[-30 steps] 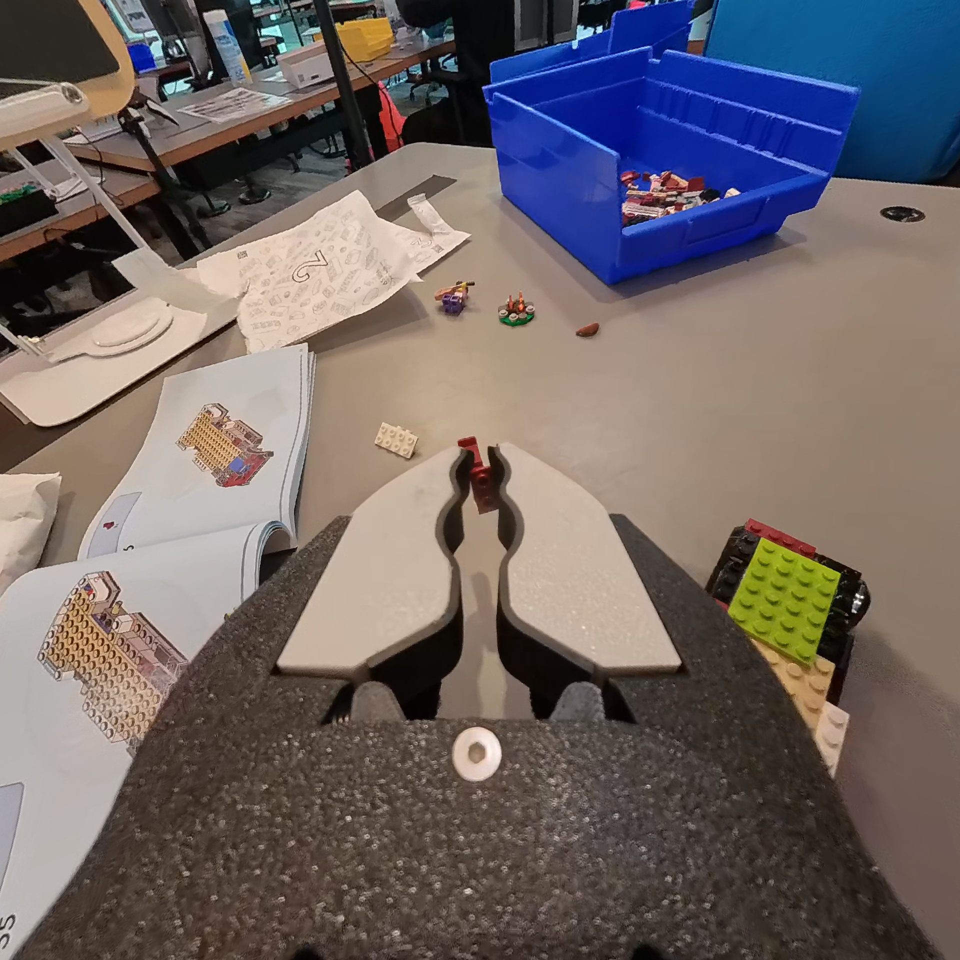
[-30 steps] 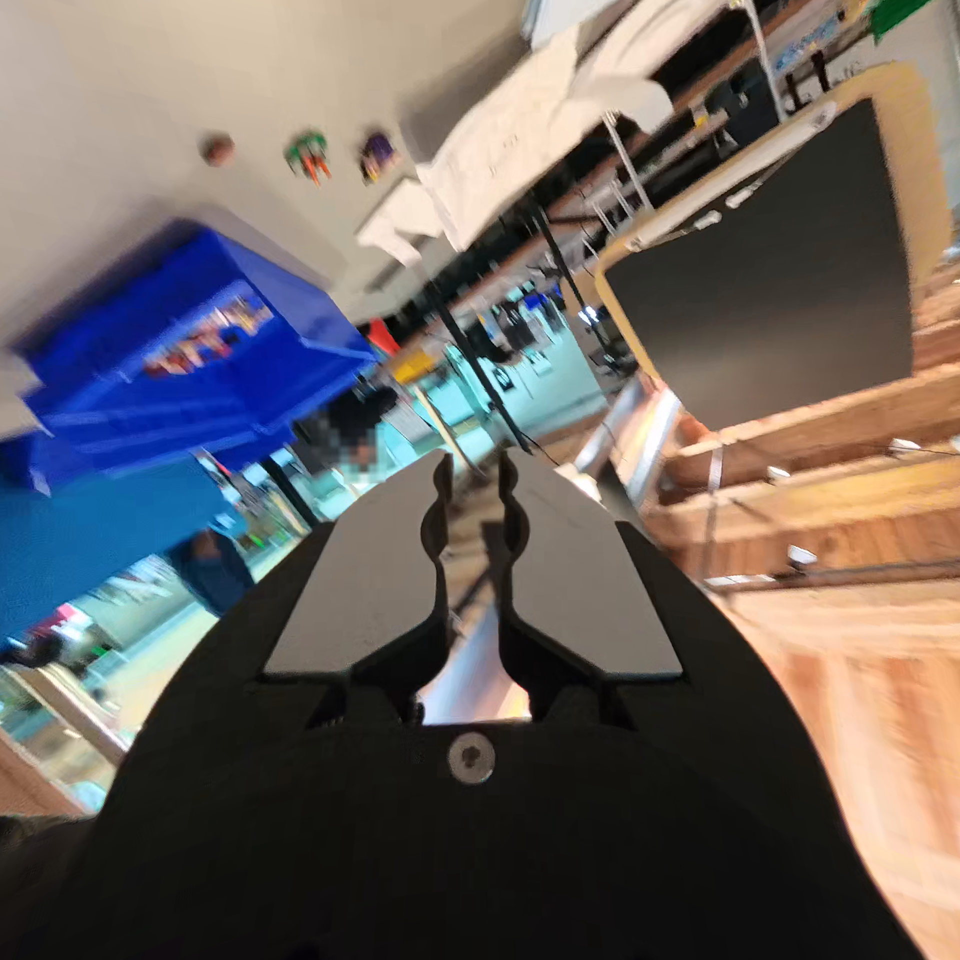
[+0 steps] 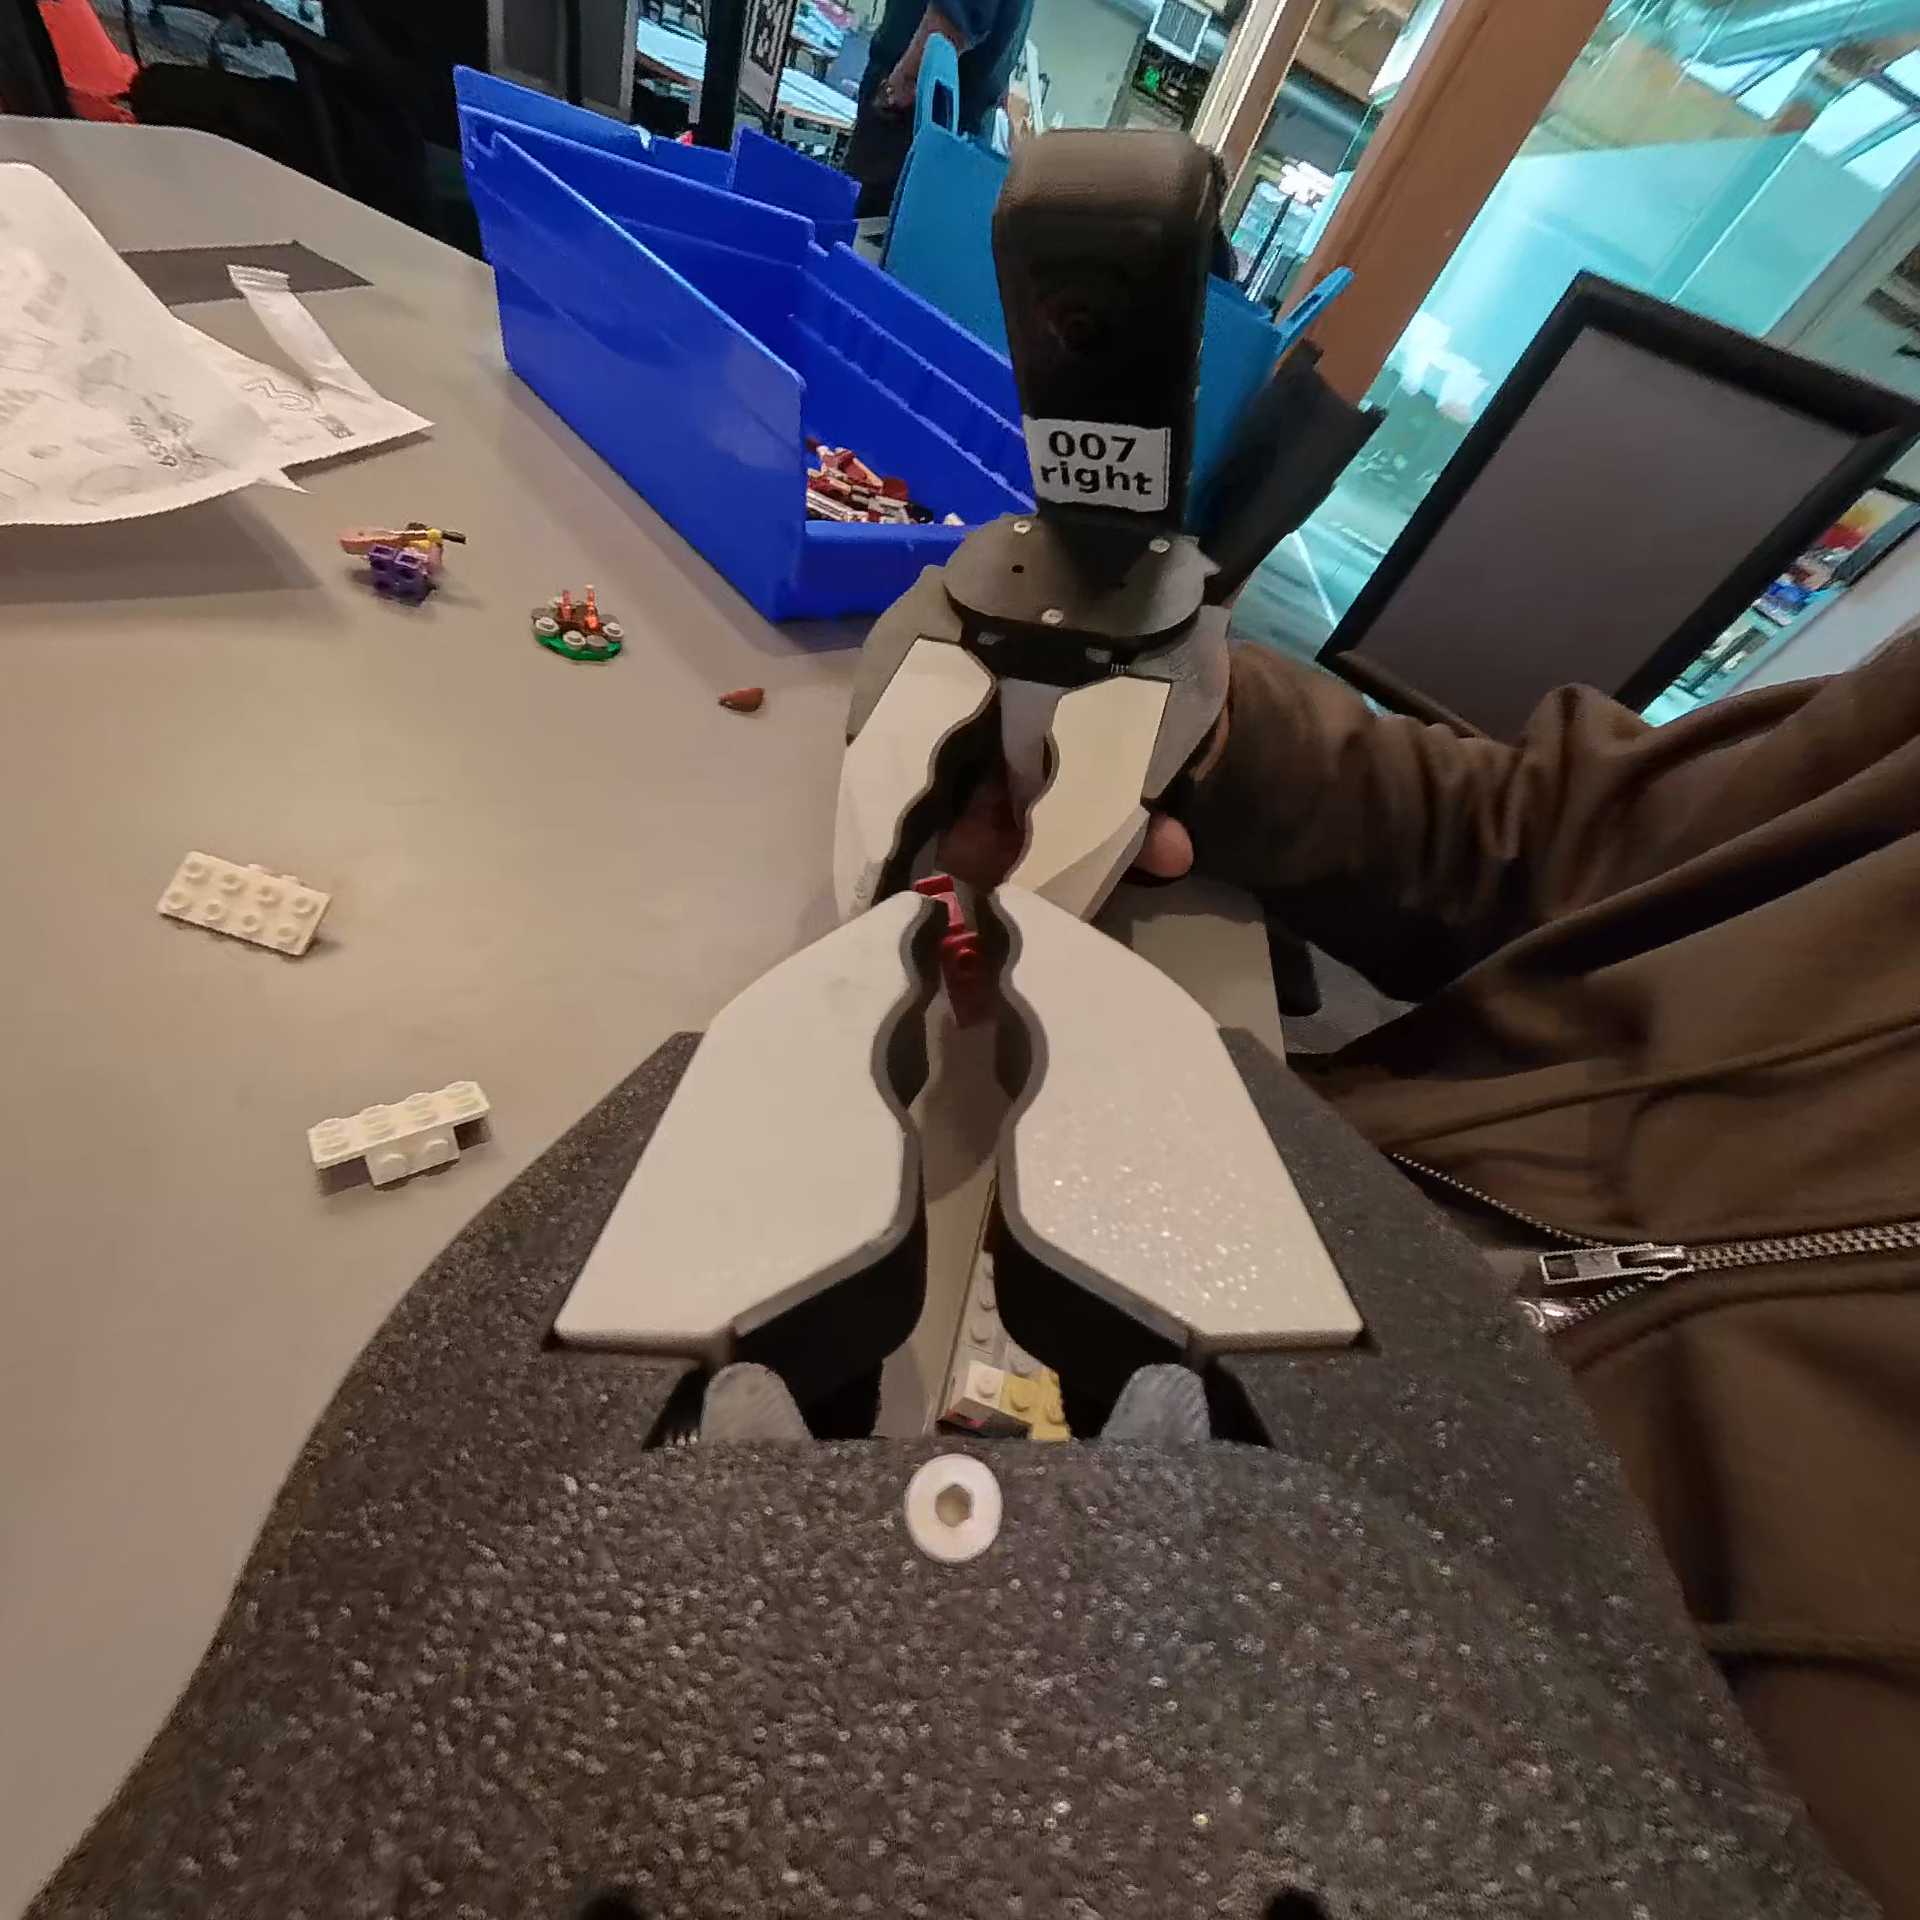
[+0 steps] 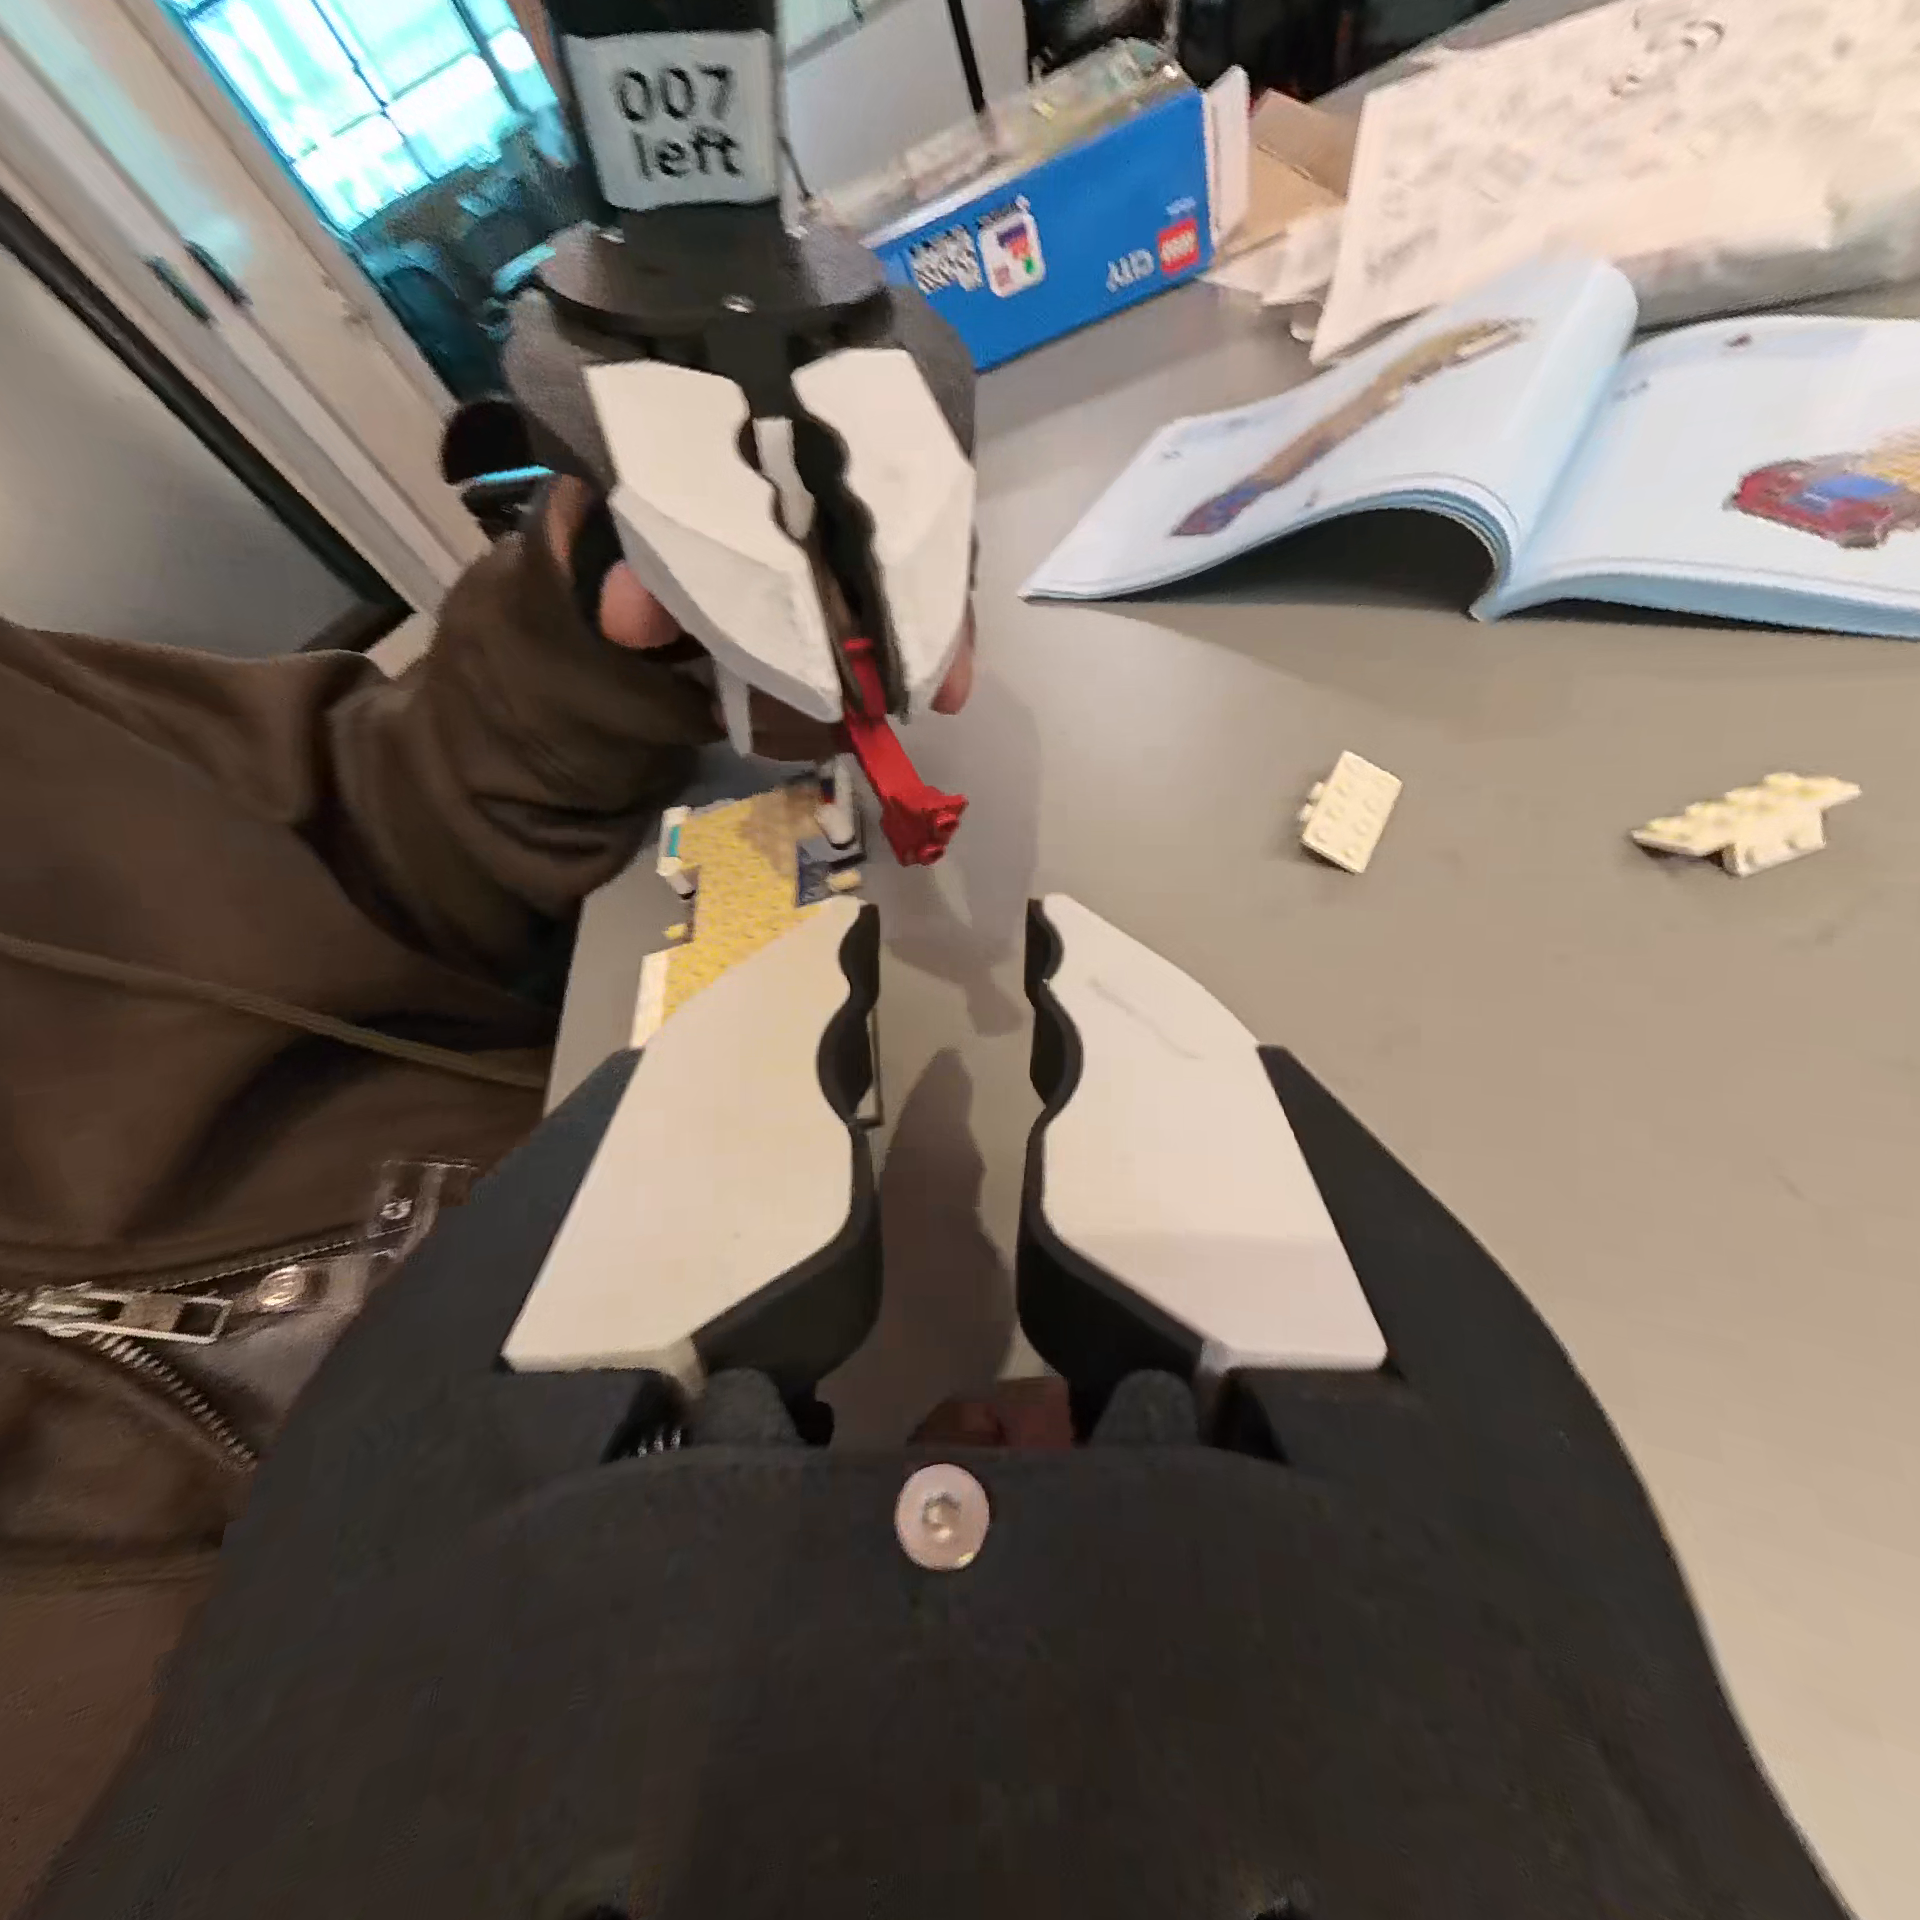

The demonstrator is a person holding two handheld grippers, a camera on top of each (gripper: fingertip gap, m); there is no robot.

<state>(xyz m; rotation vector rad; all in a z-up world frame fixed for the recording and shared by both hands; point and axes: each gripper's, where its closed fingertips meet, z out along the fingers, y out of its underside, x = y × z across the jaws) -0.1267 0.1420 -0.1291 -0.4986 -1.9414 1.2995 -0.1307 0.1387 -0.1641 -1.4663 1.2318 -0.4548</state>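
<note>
The right hand-held gripper has swung down to face the left hand-held gripper, jaws apart and bare. The left clamps a red brick piece above the bench, right of the white plate.

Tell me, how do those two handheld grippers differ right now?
The left gripper has its fingers pinched on a thin red brick piece; the right gripper has its fingers apart with nothing between them. The left gripper's body looks speckled grey, the right gripper's plain black. Both have pale, wavy-edged fingers and face each other above the grey table.
</note>
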